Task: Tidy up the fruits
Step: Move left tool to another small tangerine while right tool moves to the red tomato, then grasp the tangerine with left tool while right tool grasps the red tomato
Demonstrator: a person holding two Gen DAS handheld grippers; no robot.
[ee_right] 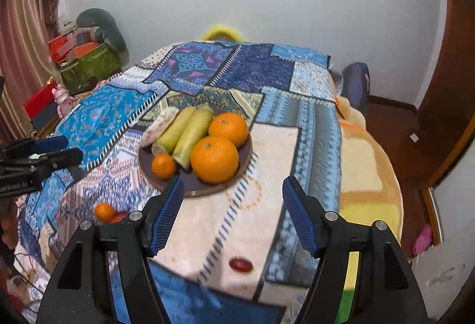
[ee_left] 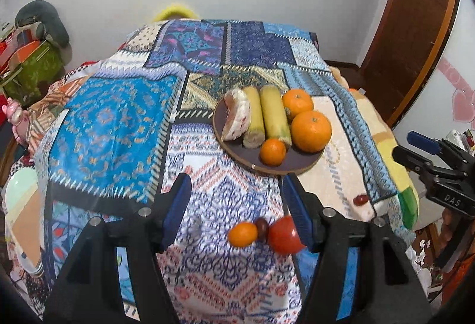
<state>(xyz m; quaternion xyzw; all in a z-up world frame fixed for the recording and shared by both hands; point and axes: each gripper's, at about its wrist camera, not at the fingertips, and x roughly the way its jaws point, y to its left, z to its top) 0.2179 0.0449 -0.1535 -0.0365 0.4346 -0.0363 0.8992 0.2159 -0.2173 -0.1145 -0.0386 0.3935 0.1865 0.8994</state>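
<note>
Grippers left (ee_left: 236, 190) and right (ee_right: 233, 193) both agape, empty, above patchwork cloth (ee_left: 112, 122); fruit plate (ee_right: 237, 175) ahead, unobstructed

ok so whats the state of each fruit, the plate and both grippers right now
plate: loaded, two big oranges, small orange, two bananas, wrapped piece
small orange on cloth: off plate
tomato: off plate
dark grape: off plate
red grape: off plate, alone
left gripper: open, empty
right gripper: open, empty

Plate (ee_left: 237, 156) w/ oranges (ee_left: 310, 131) & bananas (ee_left: 274, 114) mid-table; tomato (ee_left: 285, 235), small orange (ee_left: 242, 234) nearer, in front.
</note>
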